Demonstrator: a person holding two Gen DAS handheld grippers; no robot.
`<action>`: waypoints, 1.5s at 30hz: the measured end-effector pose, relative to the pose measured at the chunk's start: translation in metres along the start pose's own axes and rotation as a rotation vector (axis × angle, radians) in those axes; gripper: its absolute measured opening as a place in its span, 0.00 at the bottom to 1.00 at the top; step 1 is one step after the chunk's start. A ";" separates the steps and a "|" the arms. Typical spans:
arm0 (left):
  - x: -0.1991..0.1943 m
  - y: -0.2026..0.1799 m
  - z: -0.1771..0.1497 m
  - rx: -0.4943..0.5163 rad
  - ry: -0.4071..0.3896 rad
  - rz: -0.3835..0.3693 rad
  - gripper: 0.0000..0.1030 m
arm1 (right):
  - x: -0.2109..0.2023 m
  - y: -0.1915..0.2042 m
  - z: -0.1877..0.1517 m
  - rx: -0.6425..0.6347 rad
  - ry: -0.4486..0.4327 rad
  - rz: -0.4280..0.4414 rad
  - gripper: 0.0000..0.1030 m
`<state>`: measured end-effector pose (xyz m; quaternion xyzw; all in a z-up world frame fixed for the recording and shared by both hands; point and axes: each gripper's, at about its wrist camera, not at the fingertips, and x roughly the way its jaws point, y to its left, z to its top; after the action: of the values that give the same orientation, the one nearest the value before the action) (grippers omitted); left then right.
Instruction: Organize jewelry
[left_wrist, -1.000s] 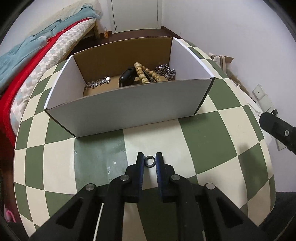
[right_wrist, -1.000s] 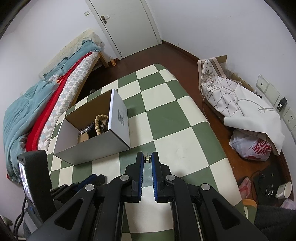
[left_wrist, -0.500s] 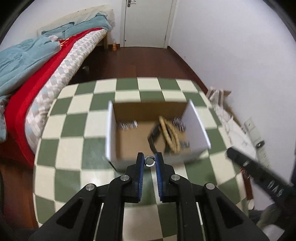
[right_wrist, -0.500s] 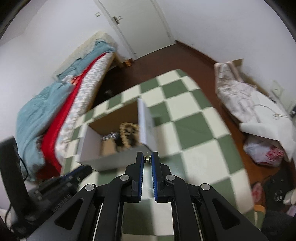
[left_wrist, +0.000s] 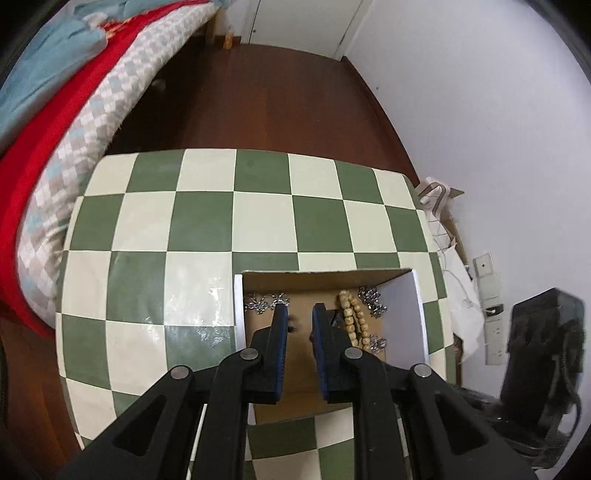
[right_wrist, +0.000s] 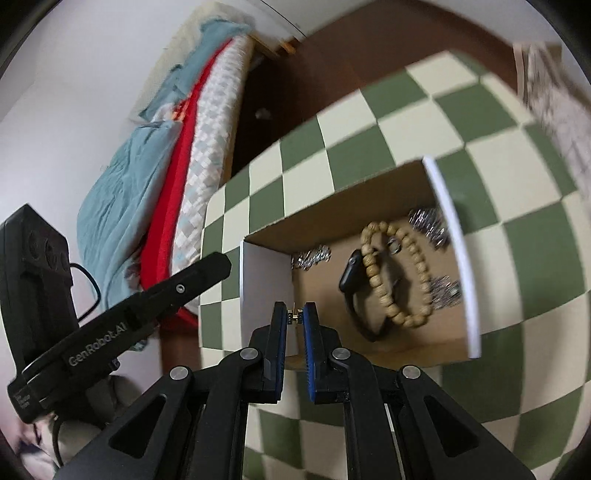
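Overhead, both grippers hang above the open cardboard box (left_wrist: 413, 314), the landmark for everything else. Beneath the box spreads the green-and-cream checkered table (left_wrist: 207, 221), and beyond the table's far-left edge lies a bed (left_wrist: 55, 122) with red and teal covers. The box sits near the table's right edge as the left wrist view shows it, white outside and brown inside.

Inside the box, a wooden bead bracelet (right_wrist: 402, 273) lies looped near the middle, with a black watch (right_wrist: 352, 277) touching its left side. Silver chain pieces (right_wrist: 430, 223) cluster against the box's right wall, more lie in its far-left corner (right_wrist: 310, 256), and another cluster (right_wrist: 445, 290) lies just right of the bracelet.

Over the box's interior, the left gripper (left_wrist: 300, 321) has its fingers parted with nothing gripped between them; a small dark blurred speck shows in the gap, and I cannot tell what it is. Over the box's near-left part, the right gripper (right_wrist: 295, 317) is clenched on a small gold earring (right_wrist: 295, 316), pinched at the fingertips.
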<state>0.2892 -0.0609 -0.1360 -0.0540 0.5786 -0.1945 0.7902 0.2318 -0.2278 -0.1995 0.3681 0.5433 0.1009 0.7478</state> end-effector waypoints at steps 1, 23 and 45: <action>-0.001 0.001 0.002 -0.003 -0.005 0.011 0.13 | 0.001 0.000 0.001 0.003 -0.002 -0.015 0.12; -0.065 -0.002 -0.065 0.055 -0.192 0.379 0.99 | -0.065 0.027 -0.035 -0.326 -0.156 -0.639 1.00; -0.189 -0.061 -0.154 0.068 -0.389 0.372 0.99 | -0.221 0.088 -0.148 -0.401 -0.414 -0.681 1.00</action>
<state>0.0817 -0.0254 0.0019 0.0434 0.4091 -0.0510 0.9100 0.0363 -0.2218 0.0016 0.0284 0.4420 -0.1239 0.8880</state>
